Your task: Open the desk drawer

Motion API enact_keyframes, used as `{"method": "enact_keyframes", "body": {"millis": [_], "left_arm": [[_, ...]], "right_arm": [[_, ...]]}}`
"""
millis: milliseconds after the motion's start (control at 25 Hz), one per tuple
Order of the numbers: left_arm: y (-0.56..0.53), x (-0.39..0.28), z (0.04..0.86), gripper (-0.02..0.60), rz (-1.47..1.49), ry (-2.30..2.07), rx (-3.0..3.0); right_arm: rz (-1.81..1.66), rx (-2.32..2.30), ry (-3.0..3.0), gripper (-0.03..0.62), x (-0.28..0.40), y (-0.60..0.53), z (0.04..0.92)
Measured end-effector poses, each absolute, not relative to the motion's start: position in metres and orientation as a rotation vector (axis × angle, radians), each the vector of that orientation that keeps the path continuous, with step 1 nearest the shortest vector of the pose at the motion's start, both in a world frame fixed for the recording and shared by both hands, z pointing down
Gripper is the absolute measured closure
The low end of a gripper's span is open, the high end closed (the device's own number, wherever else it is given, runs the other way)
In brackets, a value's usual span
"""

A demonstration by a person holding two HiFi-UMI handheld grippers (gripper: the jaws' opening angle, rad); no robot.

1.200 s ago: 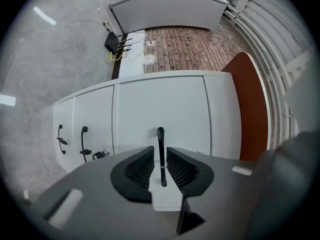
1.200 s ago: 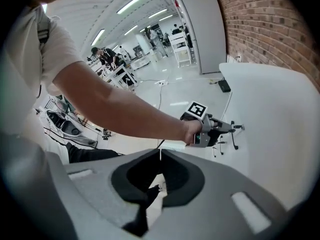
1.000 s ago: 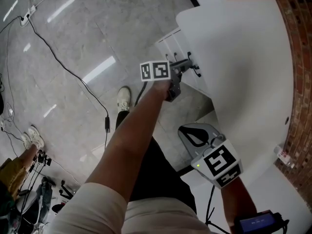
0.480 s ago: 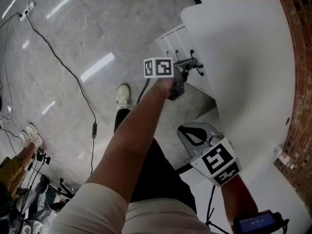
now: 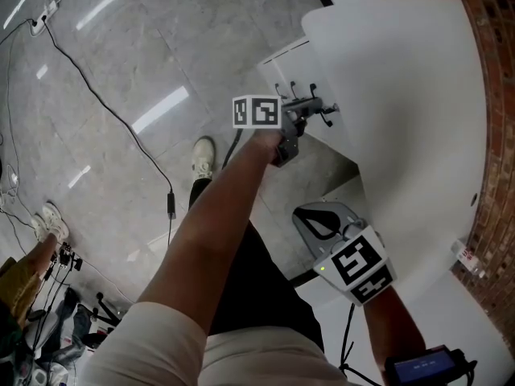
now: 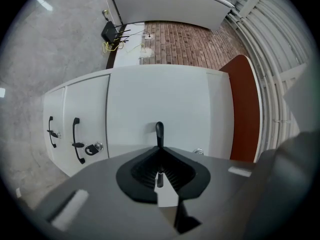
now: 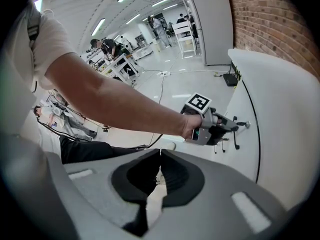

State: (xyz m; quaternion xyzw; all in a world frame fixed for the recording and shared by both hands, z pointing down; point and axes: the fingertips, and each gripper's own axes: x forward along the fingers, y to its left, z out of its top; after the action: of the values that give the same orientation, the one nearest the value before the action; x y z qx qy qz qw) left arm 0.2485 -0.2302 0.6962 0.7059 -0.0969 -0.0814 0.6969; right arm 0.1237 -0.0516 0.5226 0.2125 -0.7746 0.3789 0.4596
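Drawer handle [image 6: 159, 130] at twelve o'clock is sitting pinched in the left claw [image 6: 159, 151]; skewed pulling is likely risking slippage. Right claw [image 7: 159, 154] is idling closed, empty.

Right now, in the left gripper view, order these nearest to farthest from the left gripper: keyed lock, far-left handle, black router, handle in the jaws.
1. The handle in the jaws: centre, clamped by the left gripper.
2. The keyed lock: just to the left.
3. The far-left handle: at the cabinet's left edge.
4. The black router: top, far off by the brick wall.
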Motion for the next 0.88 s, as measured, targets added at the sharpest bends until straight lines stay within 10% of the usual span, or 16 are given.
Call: {"method": "enact_keyframes", "body": {"millis": [880], "left_arm": [[-0.178,0.137,0.689,0.558,-0.183,-0.237,1.583]], "right_arm": [[0.852,0.455,-1.973,0.586,0.058,-0.035,0.506]]}}
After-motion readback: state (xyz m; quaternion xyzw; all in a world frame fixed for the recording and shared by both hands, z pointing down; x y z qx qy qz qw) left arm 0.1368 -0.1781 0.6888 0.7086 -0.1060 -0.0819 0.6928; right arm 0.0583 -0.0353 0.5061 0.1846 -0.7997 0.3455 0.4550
